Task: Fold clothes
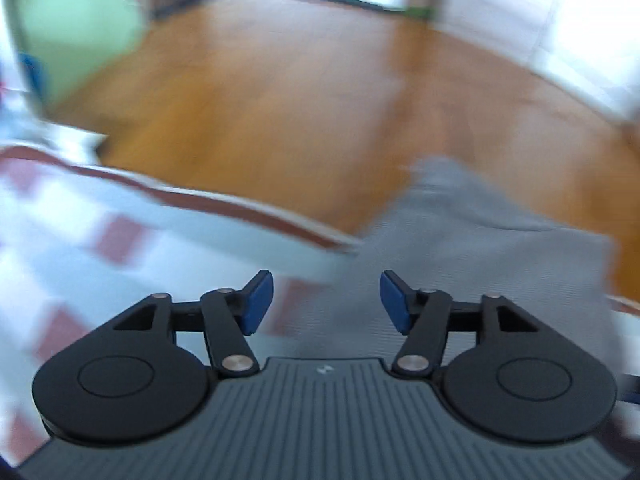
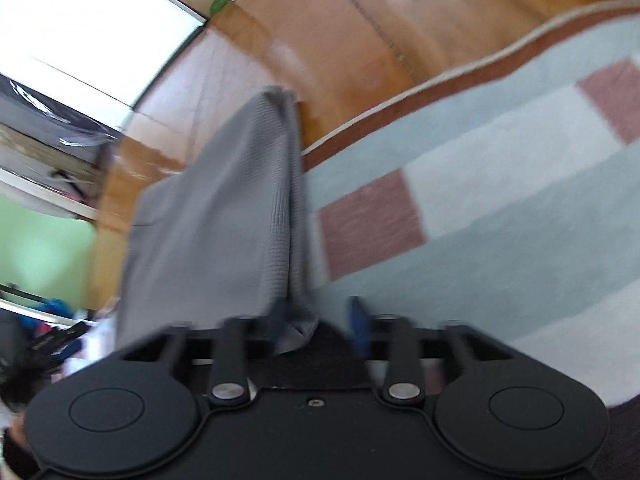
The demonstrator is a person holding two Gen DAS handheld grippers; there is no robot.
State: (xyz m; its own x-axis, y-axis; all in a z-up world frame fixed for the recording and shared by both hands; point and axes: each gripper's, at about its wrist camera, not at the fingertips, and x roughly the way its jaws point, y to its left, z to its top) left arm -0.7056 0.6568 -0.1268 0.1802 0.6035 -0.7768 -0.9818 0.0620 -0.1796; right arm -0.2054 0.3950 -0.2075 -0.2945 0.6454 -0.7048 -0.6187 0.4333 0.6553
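Presumably limp and light, the grey garment [image 2: 216, 208] is best pinched at its bunched edge lying between the parted, unclamped fingers of the right gripper [image 2: 320, 324], while the left gripper [image 1: 326, 304] stands open and empty.

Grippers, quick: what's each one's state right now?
Left gripper: open, nothing between the pads.
Right gripper: open; edge of the grey cloth lies between the pads, not pinched.

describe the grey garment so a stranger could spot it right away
Start at the pale blue rug with reddish squares and a brown border, lying on the wooden floor. At its edge, half on the rug and half on the floor, lies the grey garment: plain, finely ribbed, folded long, the only unpatterned cloth there.
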